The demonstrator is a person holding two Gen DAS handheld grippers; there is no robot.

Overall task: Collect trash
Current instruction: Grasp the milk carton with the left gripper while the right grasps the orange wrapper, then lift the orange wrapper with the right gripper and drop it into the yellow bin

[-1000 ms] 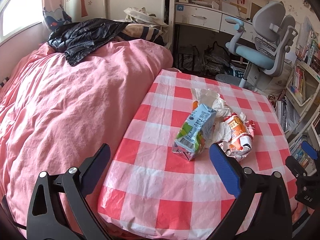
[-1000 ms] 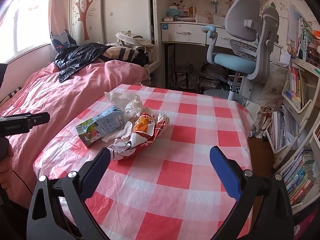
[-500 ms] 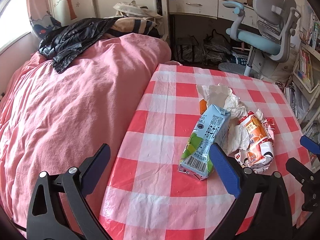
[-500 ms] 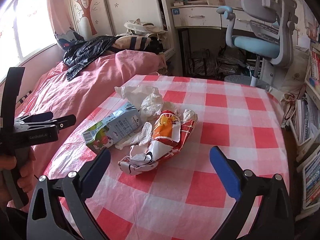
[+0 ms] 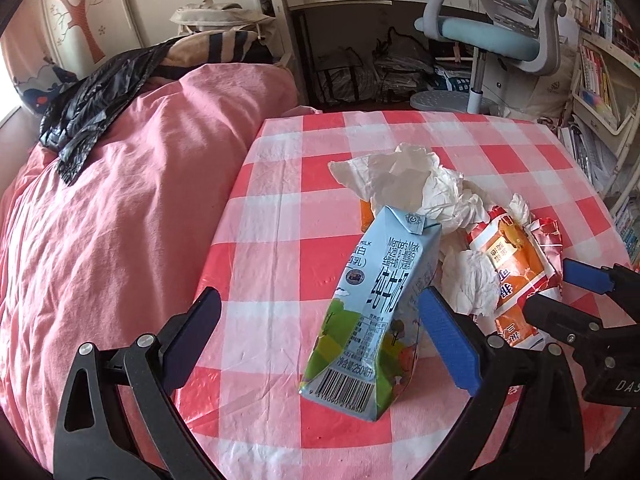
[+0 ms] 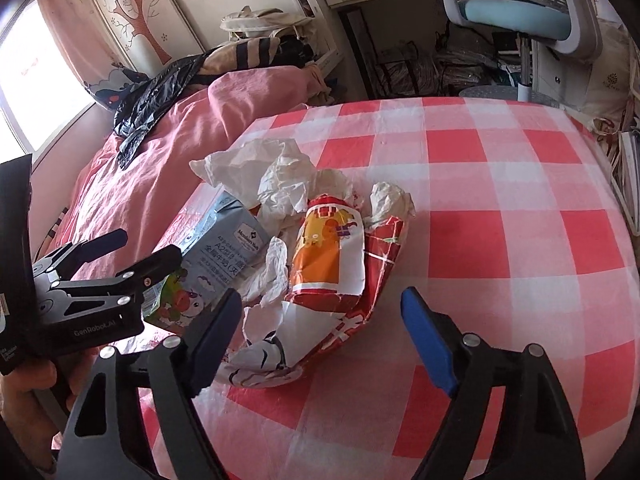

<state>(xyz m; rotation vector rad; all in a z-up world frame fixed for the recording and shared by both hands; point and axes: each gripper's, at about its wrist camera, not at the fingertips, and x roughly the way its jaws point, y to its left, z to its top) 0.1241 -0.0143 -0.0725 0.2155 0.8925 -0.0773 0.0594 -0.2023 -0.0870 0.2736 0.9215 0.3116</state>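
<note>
On the table's red-and-white checked cloth (image 5: 280,208) the trash is lying in one cluster: a blue milk carton (image 5: 376,312) on its side, crumpled white tissue (image 5: 436,196) behind it, and an orange snack wrapper (image 6: 332,272) to the right. The left gripper (image 5: 320,332) is hanging over the near end of the carton with its jaws spread wide; the carton is sitting between them, close against the right finger, not pinched. The right gripper (image 6: 320,332) is hovering over the wrapper's near end, its jaws having just been narrowing yet standing apart, the wrapper lying between them, unpressed. A pink bedspread (image 5: 120,220) is filling the left side.
</note>
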